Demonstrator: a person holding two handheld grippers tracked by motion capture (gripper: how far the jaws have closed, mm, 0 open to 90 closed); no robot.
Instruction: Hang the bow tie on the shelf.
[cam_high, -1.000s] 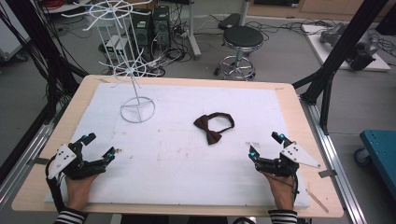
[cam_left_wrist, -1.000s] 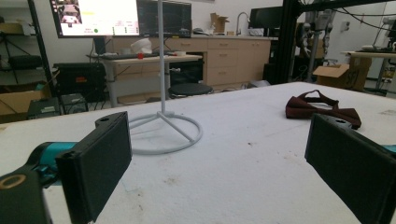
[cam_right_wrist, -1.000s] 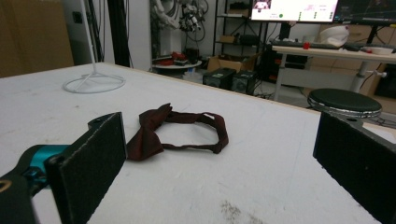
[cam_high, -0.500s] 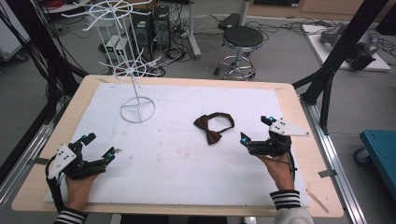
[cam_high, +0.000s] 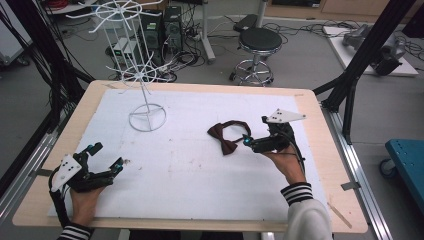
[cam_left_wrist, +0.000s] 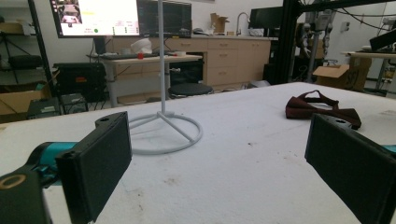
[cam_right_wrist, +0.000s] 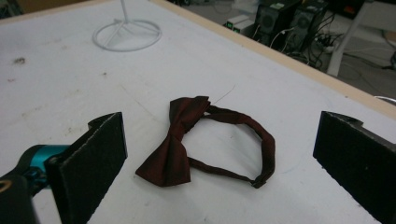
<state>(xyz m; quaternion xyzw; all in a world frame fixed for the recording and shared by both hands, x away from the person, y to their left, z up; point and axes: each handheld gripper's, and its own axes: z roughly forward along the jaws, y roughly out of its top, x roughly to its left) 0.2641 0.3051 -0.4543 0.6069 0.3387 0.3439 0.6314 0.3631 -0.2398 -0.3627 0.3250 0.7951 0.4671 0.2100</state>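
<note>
Dark red bow tie (cam_high: 229, 136) lying flat on the white-covered desk (cam_high: 200, 185), right of centre, strap looped open behind the bow. Right claw (cam_high: 250, 141) just beside the tie's right edge, jaws spread wide and not touching the cloth; seen along those jaws, bow tie (cam_right_wrist: 205, 140) framed squarely between them, probably lined up for a pinch on bow or strap. Left claw (cam_high: 106, 159) resting low near the front left corner, well apart from the tie, jaws also spread, holding nothing, likely parked out of the way. White wire stand (cam_high: 145, 95) upright at the back left, hooks bare, plausibly where the tie goes
</note>
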